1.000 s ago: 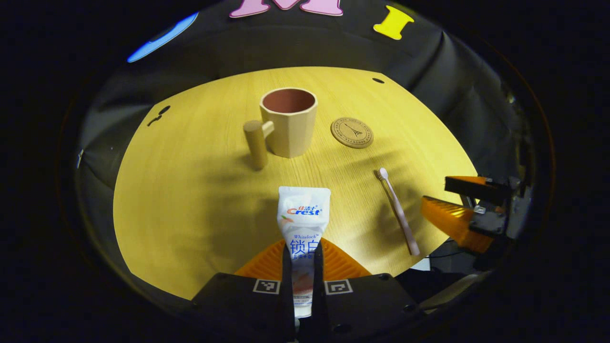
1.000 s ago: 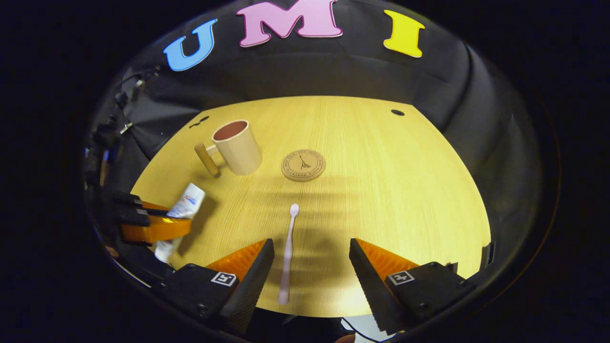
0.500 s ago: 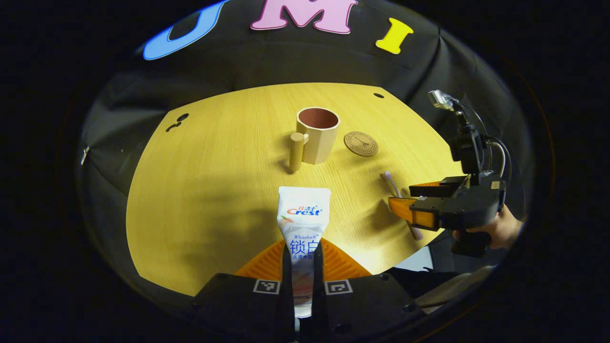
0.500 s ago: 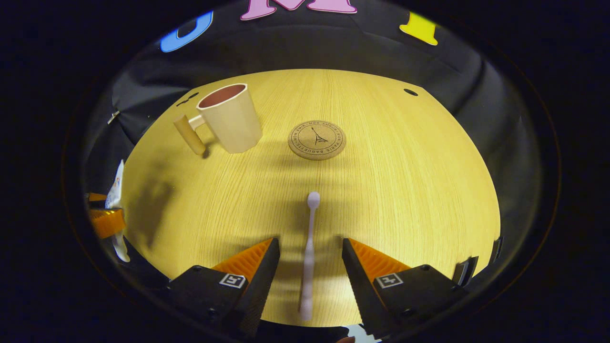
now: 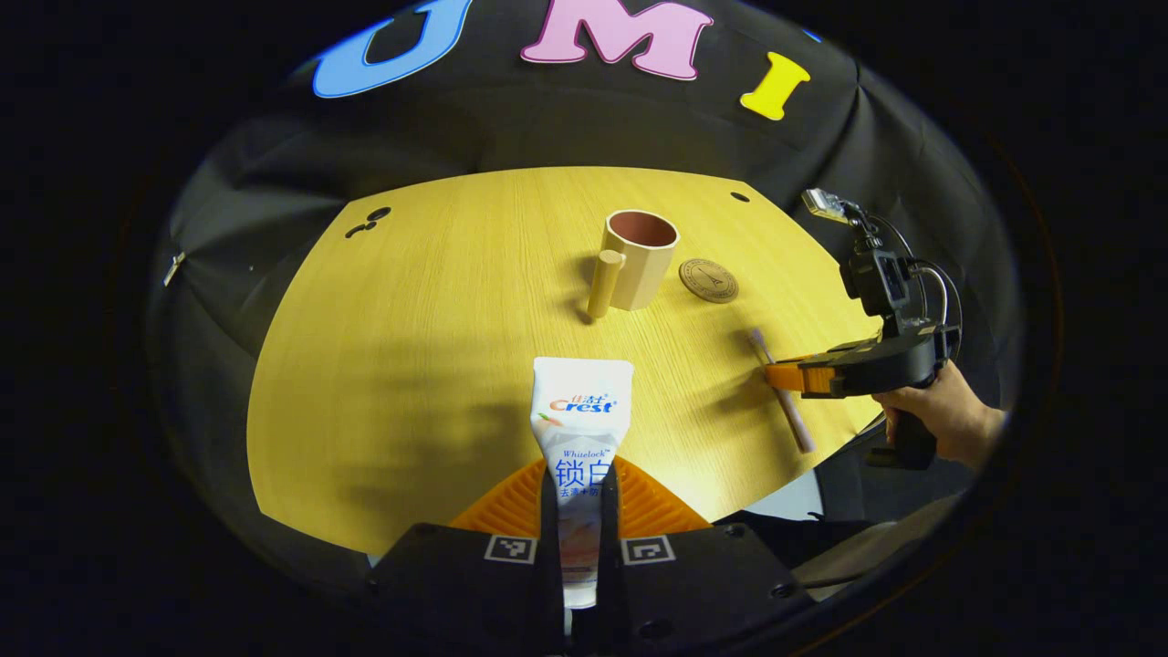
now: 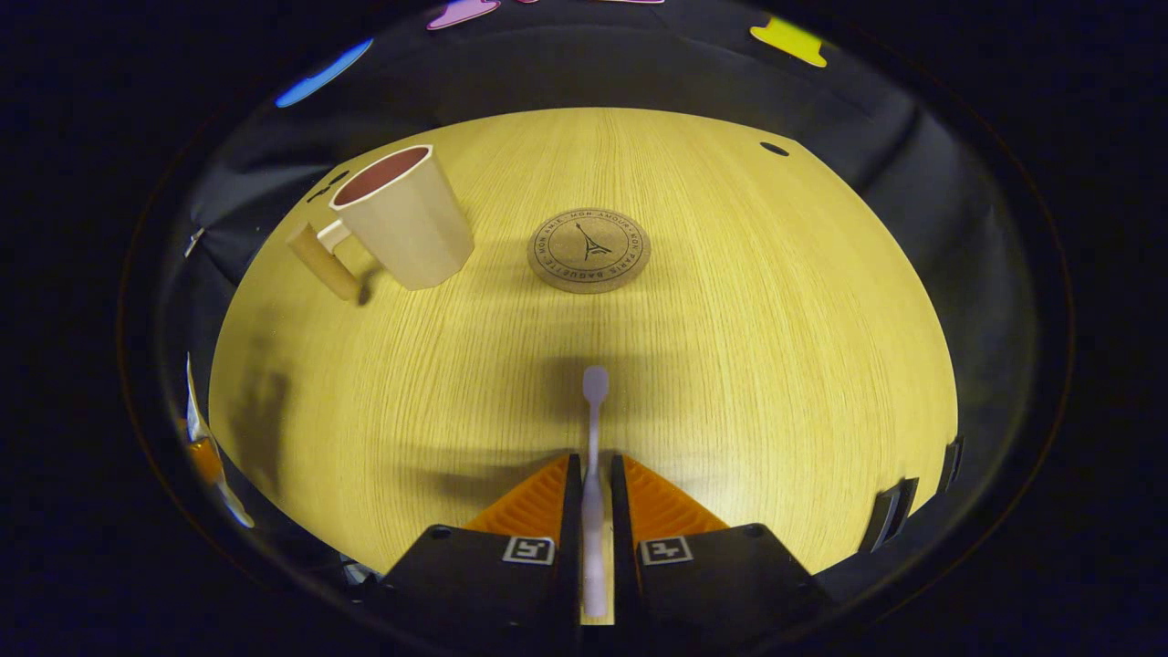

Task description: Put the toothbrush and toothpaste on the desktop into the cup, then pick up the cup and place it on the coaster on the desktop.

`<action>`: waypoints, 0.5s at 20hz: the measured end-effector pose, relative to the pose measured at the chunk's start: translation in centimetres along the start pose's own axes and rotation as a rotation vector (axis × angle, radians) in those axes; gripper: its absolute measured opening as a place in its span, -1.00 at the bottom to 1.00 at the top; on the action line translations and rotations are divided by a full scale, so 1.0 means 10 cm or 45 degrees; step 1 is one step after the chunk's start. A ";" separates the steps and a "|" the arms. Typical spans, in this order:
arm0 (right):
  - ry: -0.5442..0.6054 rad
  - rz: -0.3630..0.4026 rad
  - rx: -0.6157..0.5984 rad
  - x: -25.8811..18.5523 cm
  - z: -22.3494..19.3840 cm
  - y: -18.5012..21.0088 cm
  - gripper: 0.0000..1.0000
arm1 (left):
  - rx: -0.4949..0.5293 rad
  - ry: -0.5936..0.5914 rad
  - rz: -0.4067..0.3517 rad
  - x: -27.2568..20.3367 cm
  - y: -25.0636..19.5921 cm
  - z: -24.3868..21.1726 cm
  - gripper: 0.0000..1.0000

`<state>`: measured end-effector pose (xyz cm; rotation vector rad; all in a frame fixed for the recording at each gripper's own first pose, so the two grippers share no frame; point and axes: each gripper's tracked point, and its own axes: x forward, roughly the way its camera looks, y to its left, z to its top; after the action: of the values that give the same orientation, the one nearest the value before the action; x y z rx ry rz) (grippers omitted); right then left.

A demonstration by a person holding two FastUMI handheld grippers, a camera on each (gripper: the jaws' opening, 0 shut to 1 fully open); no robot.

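Wood-grain surface (image 6: 785, 347): pale yellow, carries the cup, coaster and toothbrush
Toothpaste (image 5: 581, 429): white tube, long axis running away from the left gripper view's camera, flat crimped end pointing far toward the cup; print shows on it, left unread here
Left gripper (image 5: 581, 529): fingers closed narrow on the tube's lower half, pressing it from both sides, held above the near edge; same hold as a second ago
Toothbrush (image 6: 593, 456): pale pink, lying along the right gripper's line, head pointing far toward the coaster, handle end near
Right gripper (image 6: 593, 538): fingers drawn in narrow against both sides of the handle; half a second ago they stood wide apart astride it
Right gripper in left gripper view (image 5: 803, 376): low at the right edge of the surface, a hand (image 5: 949, 424) behind it
Cup (image 6: 401, 219): cream, reddish inside, upright at far left, wooden handle to its left
Coaster (image 6: 589, 250): round cork, just right of the cup, ringed lettering around a tower drawing
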<state>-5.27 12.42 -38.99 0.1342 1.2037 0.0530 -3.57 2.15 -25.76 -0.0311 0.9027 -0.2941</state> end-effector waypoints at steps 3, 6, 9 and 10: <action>-0.016 -0.009 -0.030 -0.02 0.00 0.03 -0.85 | -0.052 -0.043 -0.023 0.00 -0.07 0.07 -0.61; -0.100 0.053 0.009 -0.10 0.07 0.05 -0.89 | -0.105 -0.131 -0.061 -0.05 -0.18 0.24 -0.62; -0.244 0.124 0.064 -0.24 0.24 0.01 -0.90 | -0.144 -0.245 -0.112 -0.15 -0.31 0.53 -0.63; -0.284 0.162 0.091 -0.31 0.31 0.01 -0.90 | -0.147 -0.288 -0.124 -0.18 -0.33 0.63 -0.63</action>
<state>-3.52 11.92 -35.02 0.2724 0.9732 0.1040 -0.54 -1.17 -19.95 -0.2120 0.6932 -0.3222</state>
